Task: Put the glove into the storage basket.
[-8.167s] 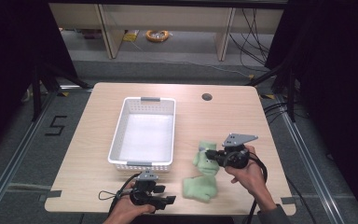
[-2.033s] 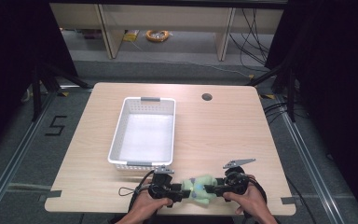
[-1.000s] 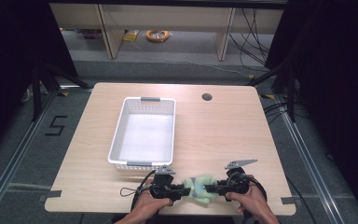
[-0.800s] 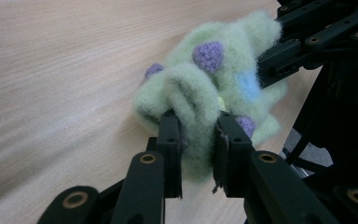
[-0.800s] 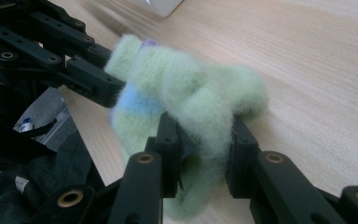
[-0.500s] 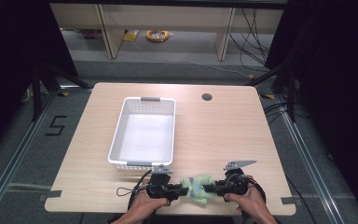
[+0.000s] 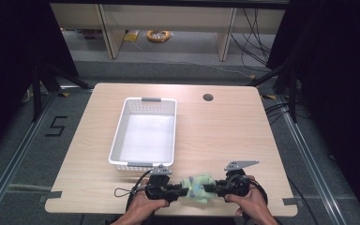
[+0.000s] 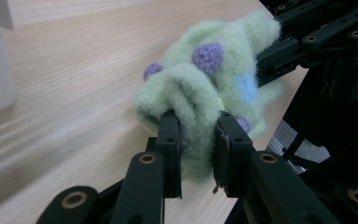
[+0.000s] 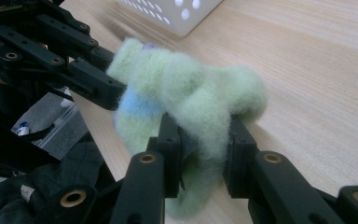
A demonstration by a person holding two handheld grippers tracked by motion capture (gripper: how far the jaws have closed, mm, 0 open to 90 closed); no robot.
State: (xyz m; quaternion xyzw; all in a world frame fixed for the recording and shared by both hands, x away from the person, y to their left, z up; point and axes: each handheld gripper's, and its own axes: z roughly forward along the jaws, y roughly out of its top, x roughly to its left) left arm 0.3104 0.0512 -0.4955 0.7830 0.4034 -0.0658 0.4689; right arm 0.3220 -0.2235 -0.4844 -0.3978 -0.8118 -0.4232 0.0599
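A fuzzy pale-green sock [image 7: 196,186] with purple and blue dots is bunched up near the table's front edge. My left gripper [image 7: 174,190] is shut on its left end, and my right gripper [image 7: 212,188] is shut on its right end. In the left gripper view the sock [image 8: 209,88] is pinched between my own jaws at the left gripper [image 8: 198,154], with the other gripper's black jaws clamped on its far side. The right gripper view has the sock [image 9: 191,98] squeezed in the right gripper [image 9: 203,154].
A white perforated basket [image 7: 144,132], empty, stands on the wooden table [image 7: 225,131] just behind the left gripper. A round cable hole [image 7: 208,97] lies at the back. Beyond the table stand shelves and a coil of orange cable [image 7: 158,35].
Earlier the sock lay flat at the right with only the right gripper on it. Both grippers now hold it bunched at the front edge; over the last second they barely shifted.
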